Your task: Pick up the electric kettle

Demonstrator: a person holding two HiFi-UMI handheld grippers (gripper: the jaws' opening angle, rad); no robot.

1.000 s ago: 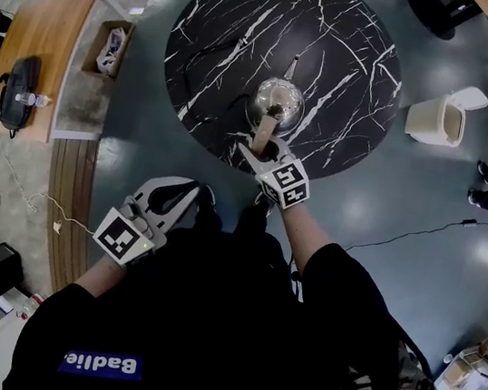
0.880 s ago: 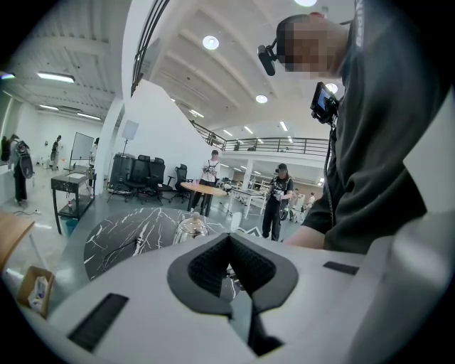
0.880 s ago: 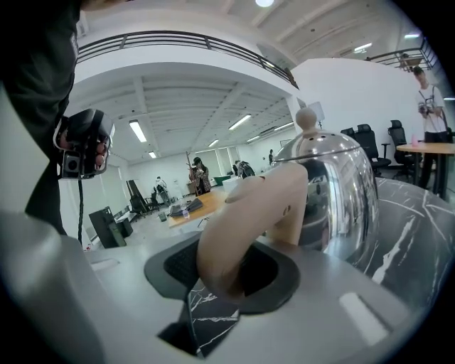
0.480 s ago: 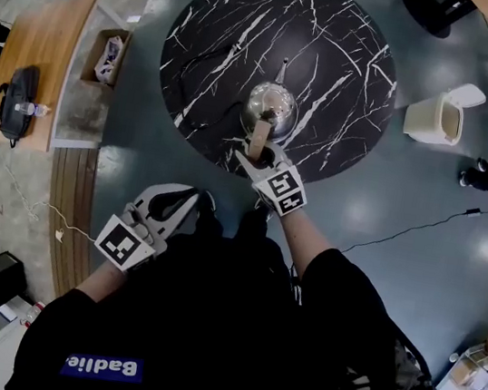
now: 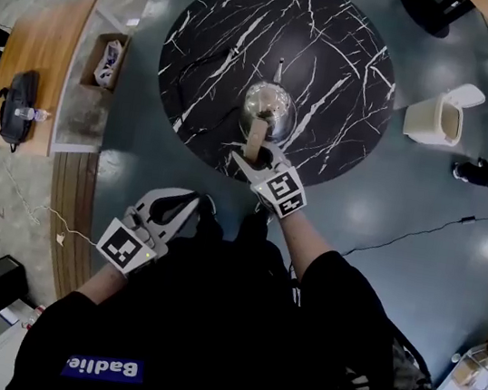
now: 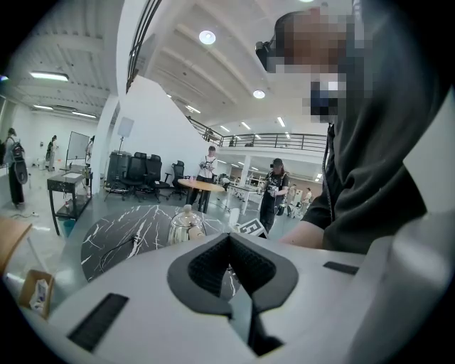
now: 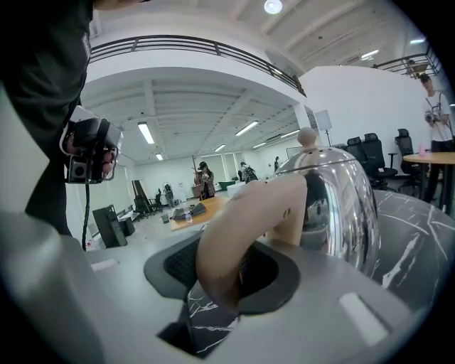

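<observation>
Marble table (image 5: 339,58), one kettle (image 5: 270,106), right hand-held gripper (image 5: 255,153) seemingly gripping it

Room: open hall, glossy grey-blue floor (image 5: 417,263), white walls.
Round black marble-pattern table (image 5: 342,40) at centre. Wooden table (image 5: 51,49) at left, cardboard box (image 5: 93,51) just beside it. White waste bin (image 5: 426,119) at right. Black office chairs (image 6: 138,174), mezzanine railing (image 6: 284,141), round ceiling lights (image 6: 207,37) lit.

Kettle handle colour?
Light tan handle on a shiny silver kettle body; clearest in the right gripper view.
</observation>
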